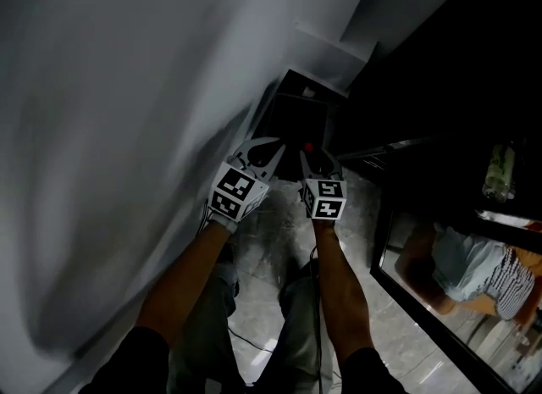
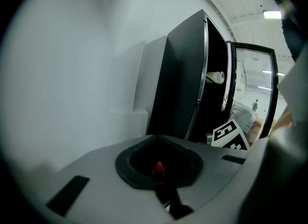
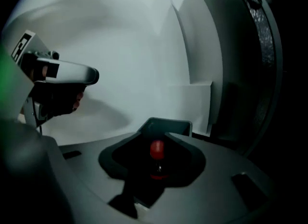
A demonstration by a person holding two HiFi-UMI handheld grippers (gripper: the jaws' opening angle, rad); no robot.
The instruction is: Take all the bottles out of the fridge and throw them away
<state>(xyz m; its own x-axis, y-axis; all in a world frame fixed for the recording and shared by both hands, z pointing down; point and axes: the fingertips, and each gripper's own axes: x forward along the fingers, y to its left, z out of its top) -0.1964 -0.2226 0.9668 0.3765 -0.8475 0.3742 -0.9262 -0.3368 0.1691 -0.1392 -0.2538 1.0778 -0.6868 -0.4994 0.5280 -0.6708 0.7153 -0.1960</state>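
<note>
One bottle shows only by its red cap [image 3: 156,149], mid-frame in the right gripper view with a red ring [image 3: 156,175] under it. Its body is lost in the blackness. In the head view the same cap is a red speck just right of centre. It lies at the tip of the right gripper [image 1: 318,157], over the near edge of the dark bin [image 1: 296,121]. That gripper's jaws stand part-way apart, with black space either side of the cap and no pad on it.

The left gripper [image 1: 264,148], just to the left, also has its jaws apart with nothing between them. The cap shows small beyond them.

A second bottle [image 2: 215,77] sits inside the black fridge [image 2: 185,83], upper right of the left gripper view. The glass door [image 1: 419,286] is cut off at the head view's lower right. The white wall [image 1: 127,130] is smeared by blur.
</note>
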